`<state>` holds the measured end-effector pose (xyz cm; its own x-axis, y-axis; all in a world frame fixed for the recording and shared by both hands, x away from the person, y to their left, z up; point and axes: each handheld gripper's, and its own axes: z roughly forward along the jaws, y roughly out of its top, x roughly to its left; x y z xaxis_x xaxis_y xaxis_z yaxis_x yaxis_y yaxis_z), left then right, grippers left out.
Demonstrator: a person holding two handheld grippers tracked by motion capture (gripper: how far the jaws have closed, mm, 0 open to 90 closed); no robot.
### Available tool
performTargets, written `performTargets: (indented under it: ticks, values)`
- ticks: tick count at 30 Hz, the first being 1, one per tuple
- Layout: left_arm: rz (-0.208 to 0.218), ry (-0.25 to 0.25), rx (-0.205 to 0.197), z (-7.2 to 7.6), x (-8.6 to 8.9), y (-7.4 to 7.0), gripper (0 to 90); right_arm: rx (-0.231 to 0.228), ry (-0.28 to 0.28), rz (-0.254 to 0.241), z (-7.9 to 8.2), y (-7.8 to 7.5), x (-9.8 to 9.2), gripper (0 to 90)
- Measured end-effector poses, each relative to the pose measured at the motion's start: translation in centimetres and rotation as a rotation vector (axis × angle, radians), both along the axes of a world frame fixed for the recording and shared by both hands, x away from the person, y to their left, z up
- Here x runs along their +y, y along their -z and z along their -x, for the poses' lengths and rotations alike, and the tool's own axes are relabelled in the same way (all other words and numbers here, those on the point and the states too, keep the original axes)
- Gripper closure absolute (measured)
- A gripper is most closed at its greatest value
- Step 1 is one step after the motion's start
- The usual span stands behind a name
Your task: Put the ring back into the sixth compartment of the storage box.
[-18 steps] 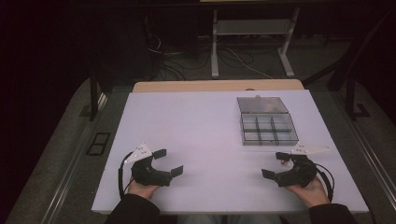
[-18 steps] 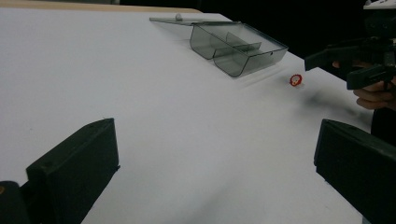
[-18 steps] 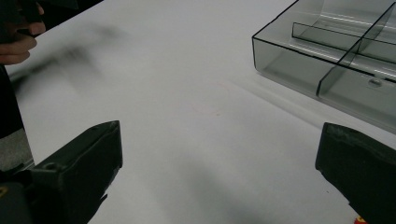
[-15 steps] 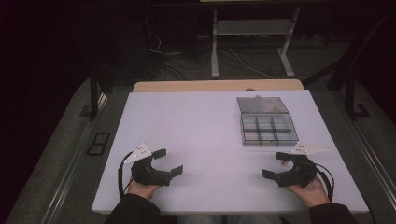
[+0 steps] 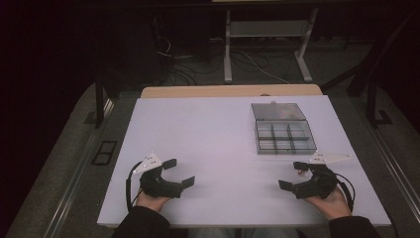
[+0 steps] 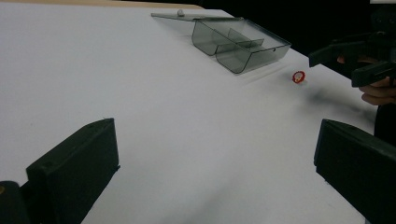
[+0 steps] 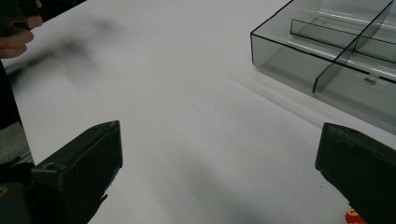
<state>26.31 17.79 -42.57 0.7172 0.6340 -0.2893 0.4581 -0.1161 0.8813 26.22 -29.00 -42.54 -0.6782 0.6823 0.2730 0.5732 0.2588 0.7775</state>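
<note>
Nearby, on the white counter (image 5: 218, 148), a smoky clear compartment box (image 5: 285, 136) with its lid (image 5: 277, 111) folded back lies in the right half of the high view, well above the right gripper (image 5: 295, 174). Both grippers rest at the lower edge of that view, the left gripper (image 5: 178, 172) at lower left, each with its fingers spread wide and nothing between them. A small red ring (image 6: 298, 76) lies on the counter just below the box in the left gripper view; in the high view it is a mere speck beside the right gripper, and in the right gripper view it is cut off at the lower right behind a finger (image 7: 359, 170). What the box's compartments hold is hard to make out.
</note>
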Motion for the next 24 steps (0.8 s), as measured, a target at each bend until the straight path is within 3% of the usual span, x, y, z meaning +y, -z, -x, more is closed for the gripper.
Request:
performTargets:
  ticks: [24]
  values:
    - [-0.014, 0.032, 0.013, 0.1, -0.7, 0.1, 0.0, 0.009, -0.011, 0.065, -0.4, -1.8, -1.3, 0.7]
